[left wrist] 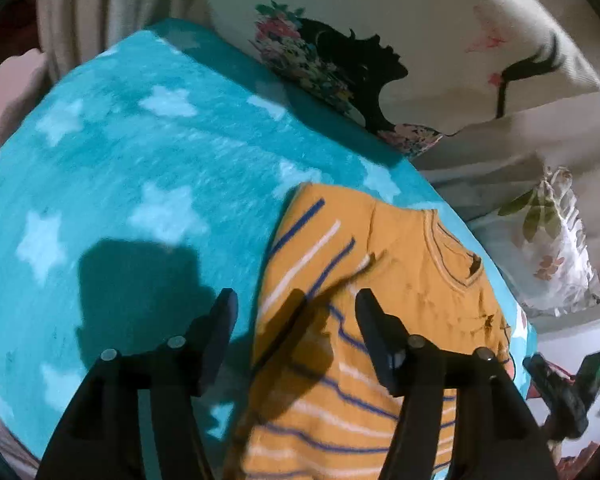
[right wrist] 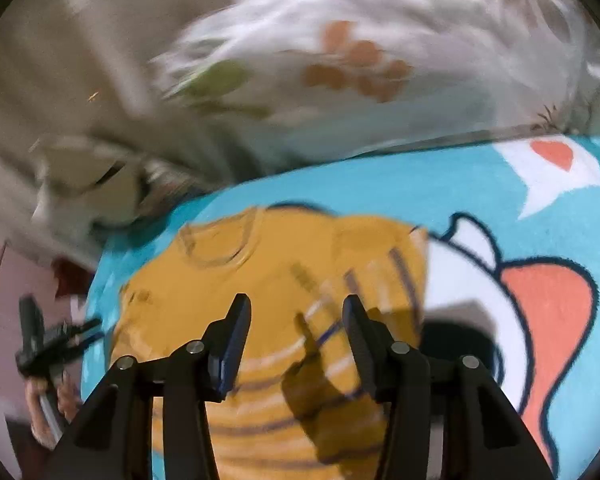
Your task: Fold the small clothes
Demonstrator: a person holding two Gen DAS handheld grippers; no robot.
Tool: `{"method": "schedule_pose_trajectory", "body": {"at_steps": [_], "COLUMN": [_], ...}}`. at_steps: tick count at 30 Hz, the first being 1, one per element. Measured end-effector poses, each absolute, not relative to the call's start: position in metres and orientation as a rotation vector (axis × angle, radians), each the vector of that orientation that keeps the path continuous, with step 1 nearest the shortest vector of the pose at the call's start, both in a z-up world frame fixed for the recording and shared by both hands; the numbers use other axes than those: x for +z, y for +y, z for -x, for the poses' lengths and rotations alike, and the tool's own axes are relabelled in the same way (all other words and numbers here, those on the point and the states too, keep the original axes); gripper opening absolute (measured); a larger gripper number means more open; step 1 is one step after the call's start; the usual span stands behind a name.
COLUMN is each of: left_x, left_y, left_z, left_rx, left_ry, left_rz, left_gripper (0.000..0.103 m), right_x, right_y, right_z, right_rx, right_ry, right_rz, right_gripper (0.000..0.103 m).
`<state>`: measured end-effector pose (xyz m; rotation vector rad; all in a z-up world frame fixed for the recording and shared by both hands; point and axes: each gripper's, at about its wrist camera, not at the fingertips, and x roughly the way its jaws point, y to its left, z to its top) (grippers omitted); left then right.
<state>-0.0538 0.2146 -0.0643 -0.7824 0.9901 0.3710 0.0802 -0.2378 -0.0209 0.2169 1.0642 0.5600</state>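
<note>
Left gripper (left wrist: 296, 300): black two-finger tool, jaws apart with nothing between them, hovering over the left edge of the shirt; one finger above the blanket, the other above the striped cloth.
Right gripper (right wrist: 296, 306): black two-finger tool, jaws likewise apart and empty, poised above the middle of the shirt; it also shows at the edge of the left wrist view.
Mustard-yellow small T-shirt with blue and white stripes (left wrist: 364, 280): lying spread on the blanket, neckline toward the far side, sleeves turned inward over the body.
Turquoise fleece blanket with white stars (left wrist: 140, 152): beneath the shirt; in the right wrist view it bears a cartoon figure in white and coral with a dark outline, just beside the shirt.
Cream cushion printed with a black silhouette and flowers (left wrist: 380, 60): beyond the blanket's far edge.
White floral-print pillow (right wrist: 340, 60): farther back, blurred.
</note>
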Motion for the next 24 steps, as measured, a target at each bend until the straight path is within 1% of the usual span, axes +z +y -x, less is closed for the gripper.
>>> {"method": "schedule_pose_trajectory", "body": {"at_steps": [3, 8, 11, 14, 16, 20, 24], "left_x": [-0.068, -0.086, -0.083, -0.076, -0.070, -0.063, -0.059], "left_y": [0.192, 0.170, 0.159, 0.147, 0.139, 0.128, 0.126], "left_z": [0.078, 0.114, 0.137, 0.154, 0.167, 0.190, 0.192], "left_rx": [0.413, 0.494, 0.542, 0.582, 0.598, 0.621, 0.613], "left_ry": [0.992, 1.032, 1.016, 0.995, 0.981, 0.958, 0.941], "left_rz": [0.769, 0.778, 0.788, 0.779, 0.780, 0.798, 0.793], "left_gripper": [0.064, 0.064, 0.064, 0.064, 0.064, 0.064, 0.065], "right_x": [-0.021, -0.053, -0.063, -0.080, -0.088, -0.091, -0.085], "right_y": [-0.225, -0.204, -0.192, -0.186, -0.191, -0.203, -0.209], "right_z": [-0.048, -0.025, -0.014, -0.015, -0.019, -0.025, -0.021], "right_rx": [0.635, 0.705, 0.741, 0.738, 0.734, 0.740, 0.734], "right_ry": [1.069, 1.177, 1.194, 1.222, 1.236, 1.240, 1.229], "right_rz": [-0.166, -0.141, -0.082, -0.053, -0.082, -0.129, -0.107], "right_gripper": [0.057, 0.058, 0.058, 0.058, 0.057, 0.057, 0.057]}}
